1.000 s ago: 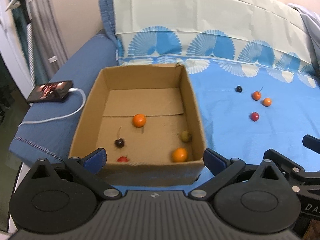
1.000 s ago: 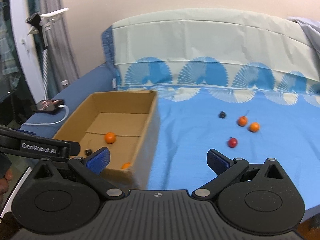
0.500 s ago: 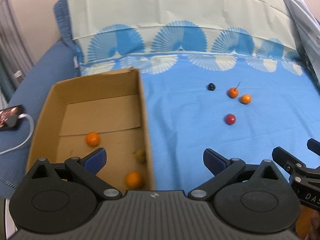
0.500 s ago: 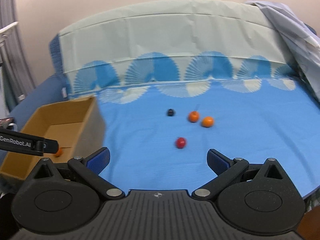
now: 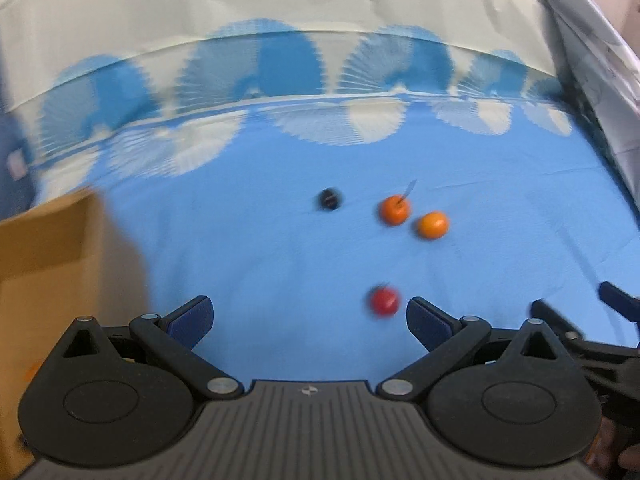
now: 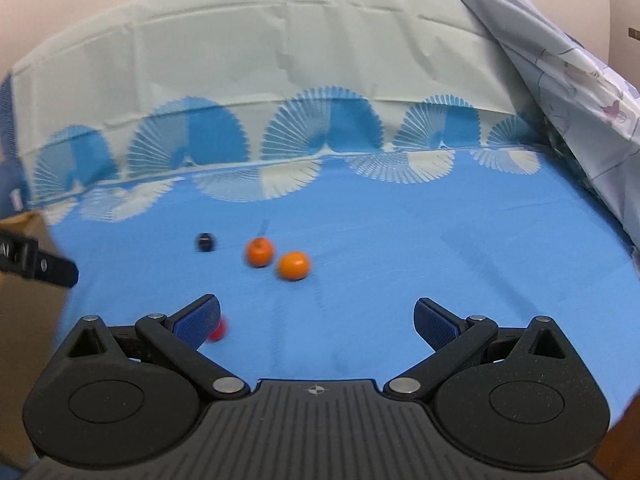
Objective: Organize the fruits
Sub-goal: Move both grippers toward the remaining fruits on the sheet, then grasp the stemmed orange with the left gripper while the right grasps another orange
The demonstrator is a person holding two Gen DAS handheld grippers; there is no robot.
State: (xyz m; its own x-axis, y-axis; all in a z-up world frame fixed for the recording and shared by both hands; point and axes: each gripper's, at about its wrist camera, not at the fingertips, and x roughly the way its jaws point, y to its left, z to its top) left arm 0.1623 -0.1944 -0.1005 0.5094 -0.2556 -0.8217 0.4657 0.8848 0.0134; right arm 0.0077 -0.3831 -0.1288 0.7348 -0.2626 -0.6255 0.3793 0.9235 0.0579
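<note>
In the left wrist view, the left gripper (image 5: pixel 308 314) has its blue-padded jaws spread wide with nothing between them, low over the bright blue fan-patterned bed sheet (image 5: pixel 256 264), a stance that suits lining up on loose fruit rather than carrying any. The small round red fruit (image 5: pixel 385 300) lies just inside the right-hand pad, so it looks like the likeliest next pick. Farther off sit the stemmed round orange fruit (image 5: pixel 395 210) and the plain round orange fruit (image 5: pixel 432 225), nearly touching, with the small dark round berry (image 5: pixel 329 199) apart to their left. The brown cardboard box (image 5: pixel 44 264) at the left edge is presumably where the fruit is being gathered. In the right wrist view, the right gripper (image 6: pixel 316 320) is likewise spread and empty, aimed at open sheet; the red fruit is half hidden behind its left pad, while the two orange fruits and the berry lie ahead, well apart from its fingers. Both views are motion-blurred.
</note>
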